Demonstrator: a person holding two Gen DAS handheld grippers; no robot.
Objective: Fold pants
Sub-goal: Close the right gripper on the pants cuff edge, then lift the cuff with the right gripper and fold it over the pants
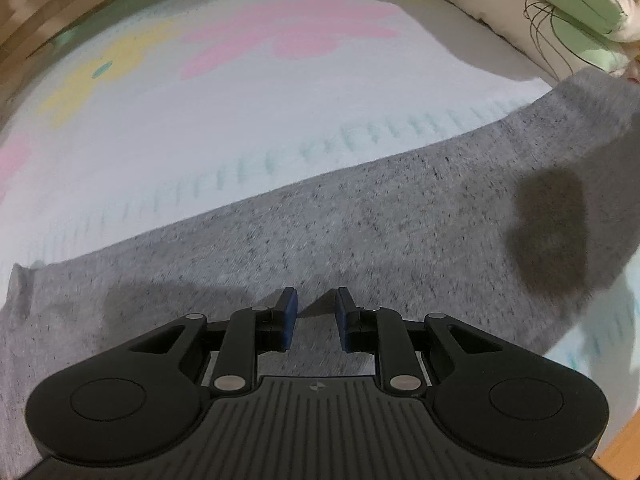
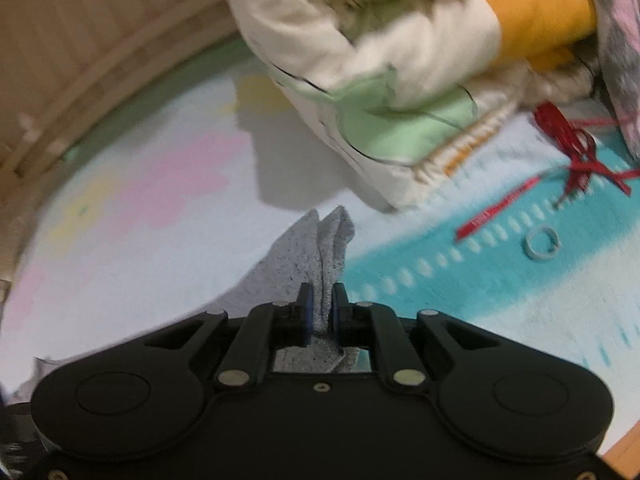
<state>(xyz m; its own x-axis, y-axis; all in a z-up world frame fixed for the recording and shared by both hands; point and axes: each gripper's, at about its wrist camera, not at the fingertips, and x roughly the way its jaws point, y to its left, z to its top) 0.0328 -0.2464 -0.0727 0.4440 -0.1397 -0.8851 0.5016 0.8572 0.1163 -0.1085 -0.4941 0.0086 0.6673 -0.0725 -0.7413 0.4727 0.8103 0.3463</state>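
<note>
The grey speckled pants (image 1: 360, 220) lie spread across a pastel towel on the bed in the left wrist view. My left gripper (image 1: 316, 300) hovers just over the grey cloth with its jaws open and nothing between them. In the right wrist view my right gripper (image 2: 322, 300) is shut on a bunched edge of the same grey pants (image 2: 316, 248), lifted off the towel. The far right end of the cloth in the left wrist view rises off the bed.
A folded white and green quilt (image 2: 372, 92) with an orange roll (image 2: 532, 12) lies beyond the right gripper. A red ribbon (image 2: 576, 148), a red pen (image 2: 500, 208) and a small ring (image 2: 542, 242) lie on the towel (image 2: 480, 280). A wooden bed frame (image 1: 36, 4) curves along the far left.
</note>
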